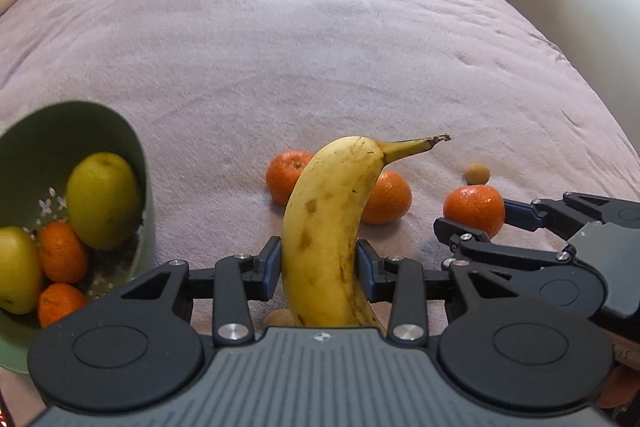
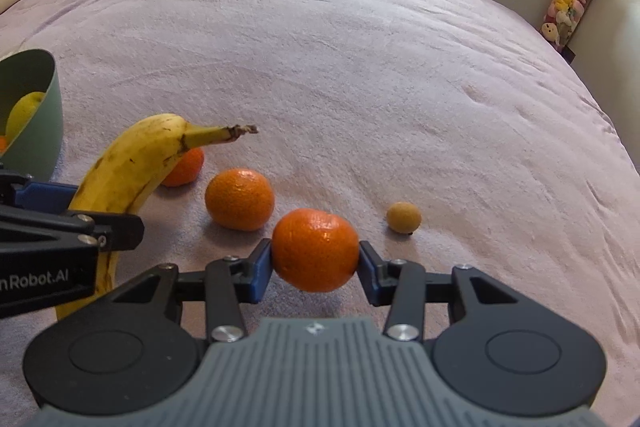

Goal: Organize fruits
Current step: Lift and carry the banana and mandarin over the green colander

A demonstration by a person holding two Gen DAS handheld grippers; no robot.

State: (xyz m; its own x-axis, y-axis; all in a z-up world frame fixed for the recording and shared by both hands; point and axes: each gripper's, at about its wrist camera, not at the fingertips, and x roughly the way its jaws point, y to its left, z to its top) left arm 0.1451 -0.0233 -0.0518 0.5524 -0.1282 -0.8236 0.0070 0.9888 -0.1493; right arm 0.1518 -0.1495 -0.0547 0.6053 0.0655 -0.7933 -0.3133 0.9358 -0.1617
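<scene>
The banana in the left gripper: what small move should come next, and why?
Probably carry the banana leftward over the green bowl before letting go. The left gripper is shut on it and it looks clear of the bedspread, while the bowl beside it already holds pears and tangerines. The right gripper, shut on a tangerine, could follow.

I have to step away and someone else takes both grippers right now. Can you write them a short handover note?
Left gripper: shut on the banana, held clear of the bed cover.
Right gripper: shut on a mandarin, also lifted.
Green bowl, on the left: already holds two green-yellow fruits and two mandarins.
Still on the cover: two mandarins and a small tan fruit; another small tan fruit peeks from under the left gripper.
Left to do: probably drop both held fruits into the bowl, then collect the rest.
</scene>
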